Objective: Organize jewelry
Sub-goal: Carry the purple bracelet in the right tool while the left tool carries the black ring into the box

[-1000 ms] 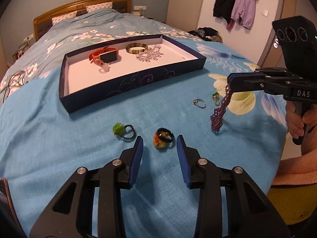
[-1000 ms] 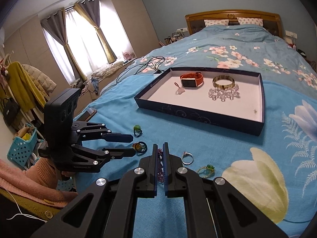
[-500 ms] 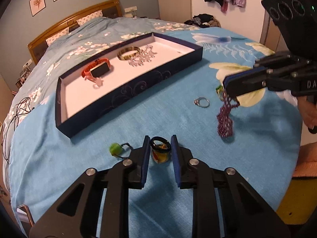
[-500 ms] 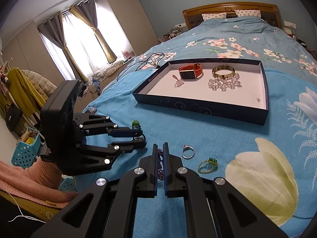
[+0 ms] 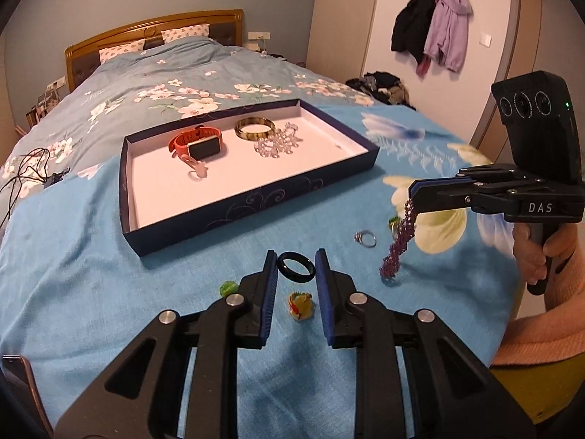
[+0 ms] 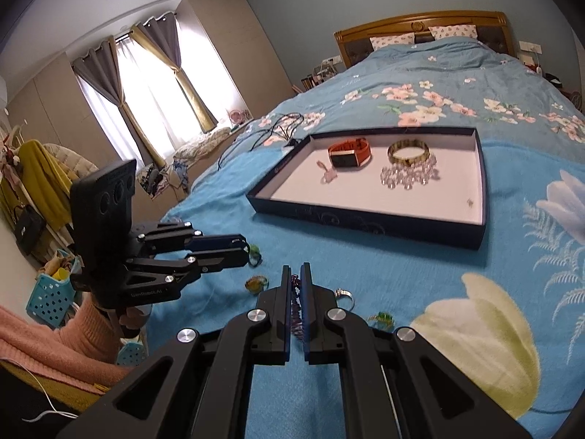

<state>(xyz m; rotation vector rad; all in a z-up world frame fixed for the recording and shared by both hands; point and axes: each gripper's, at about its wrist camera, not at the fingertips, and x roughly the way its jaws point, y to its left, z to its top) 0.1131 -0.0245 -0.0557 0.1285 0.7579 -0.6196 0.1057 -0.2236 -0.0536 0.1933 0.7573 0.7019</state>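
Left gripper (image 5: 296,269) narrowed onto a black ring (image 5: 296,266), blue pads (image 5: 270,285) pressing its two sides. Ring held clear above the blue bedspread (image 5: 91,281), band lying near flat with the opening facing up and slightly toward the camera; wider axis running pad to pad. Directly below, between the fingers: a yellow-and-red charm (image 5: 300,305) on the cover. Whether it is joined to the ring, cannot tell. Small green bead piece (image 5: 228,287) just left of the left finger, on the cover.

Right gripper (image 6: 296,285) fully closed on a purple beaded chain (image 5: 398,245). Chain pinched at its top end, long axis hanging almost straight down, slanted a little toward the left in the left wrist view; lower end bunched at or just above the bedspread. In the right wrist view only a short purple strip visible between the closed fingers.

Still loose on the cover: silver ring (image 5: 365,238) near the chain, lying flat; green-stoned ring (image 6: 381,317) just right of the right gripper's fingers.

Dark blue tray (image 5: 256,205) with white floor further up the bed, long axis running across the left wrist view, right end further away. Inside, toward the far wall: orange-strapped watch (image 5: 197,144), brown bangle (image 5: 255,128) beside it, clear bead bracelet (image 5: 276,142) touching the bangle's near side, small pale pink piece (image 5: 197,168) in front of the watch. Near half of the tray floor bare.
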